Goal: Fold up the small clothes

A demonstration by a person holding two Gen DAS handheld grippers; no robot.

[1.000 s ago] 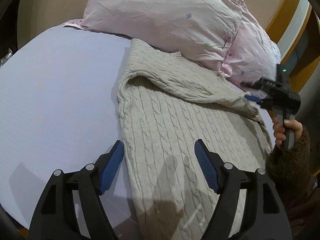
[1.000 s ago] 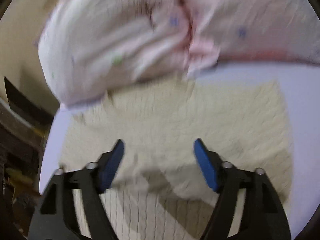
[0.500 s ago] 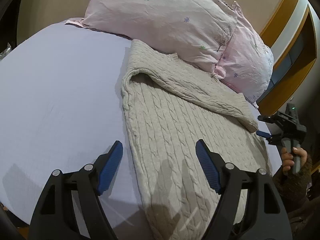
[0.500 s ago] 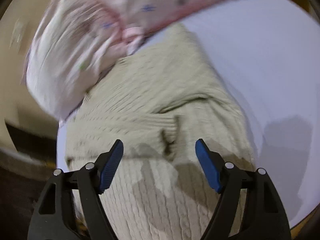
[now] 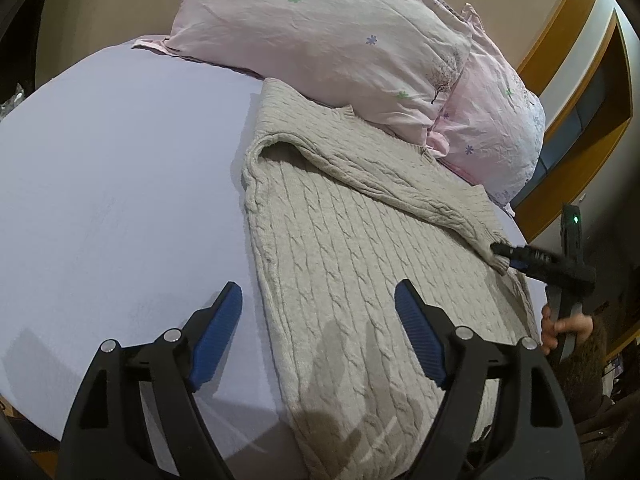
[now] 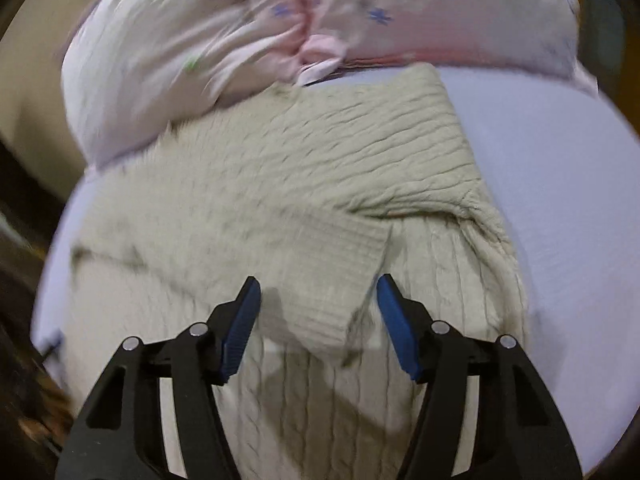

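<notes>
A beige cable-knit sweater (image 5: 360, 248) lies flat on the lilac bed sheet (image 5: 112, 184), one sleeve folded diagonally across its body. My left gripper (image 5: 318, 340) is open and empty, hovering over the sweater's near left edge. My right gripper (image 6: 318, 324) is open, its jaws on either side of the ribbed sleeve cuff (image 6: 332, 300), without closing on it. In the left wrist view the right gripper (image 5: 508, 258) sits at the cuff end (image 5: 494, 250) on the sweater's right side.
Two pink flowered pillows (image 5: 340, 40) lie at the head of the bed, touching the sweater's top; they also show in the right wrist view (image 6: 240, 40). A wooden frame and wall (image 5: 580, 80) stand at right. The bed edge runs close below the left gripper.
The right gripper swung away to the right, then came back to the sleeve cuff and narrowed its jaws around it. The left gripper barely moved.
</notes>
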